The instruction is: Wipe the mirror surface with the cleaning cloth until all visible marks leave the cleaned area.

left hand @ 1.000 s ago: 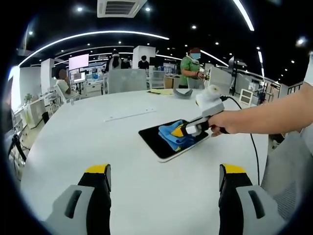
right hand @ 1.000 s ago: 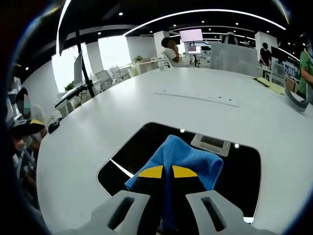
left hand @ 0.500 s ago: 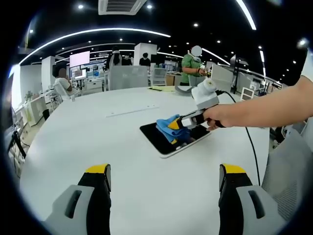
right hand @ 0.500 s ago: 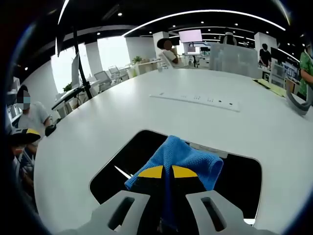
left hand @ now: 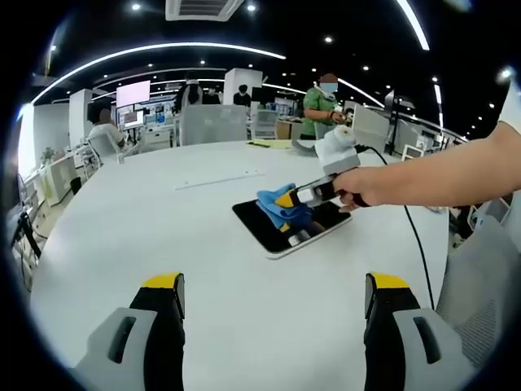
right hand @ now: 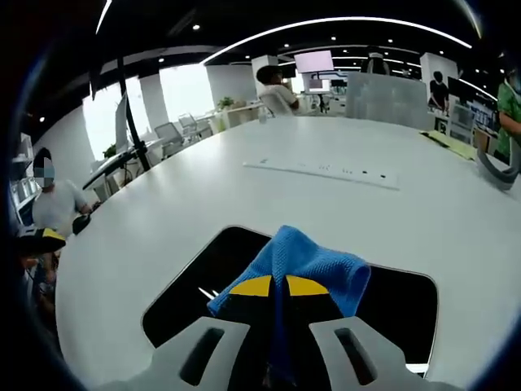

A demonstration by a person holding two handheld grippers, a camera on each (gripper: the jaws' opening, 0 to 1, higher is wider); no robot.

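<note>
1. open-plan office with strip ceiling lights; a broad white tabletop [left hand: 122,236] carries the work, kept bare around the mirror so that every task object can be seen at once.
2. right tool [right hand: 278,287]: jaws clenched on the blue cleaning cloth [right hand: 313,262], whose fold bulges out ahead of the yellow tips. gripping it bunched in this way appears meant to put a soft pad, not the jaws, against the glass. in the left gripper view the same tool [left hand: 286,198] reaches in from the right, held by a person's hand [left hand: 356,187].
3. cloth on mirror: the cleaning cloth [left hand: 282,208] is pressed on the mirror [left hand: 286,228], toward its far half; the tool slants down so that the pad bears on the surface.
4. mirror [right hand: 203,273]: a dark, thin-rimmed panel lying flat on the tabletop, its face up to take the wiping. pale streaks show on the glass near the cloth; whether they are marks or reflected lights cannot be told.
5. left tool [left hand: 273,289]: jaws spread wide, grasping nothing, held back over the tabletop well apart from the mirror, apparently to watch the work.
6. judgement: wiping is in progress and not yet complete.
</note>
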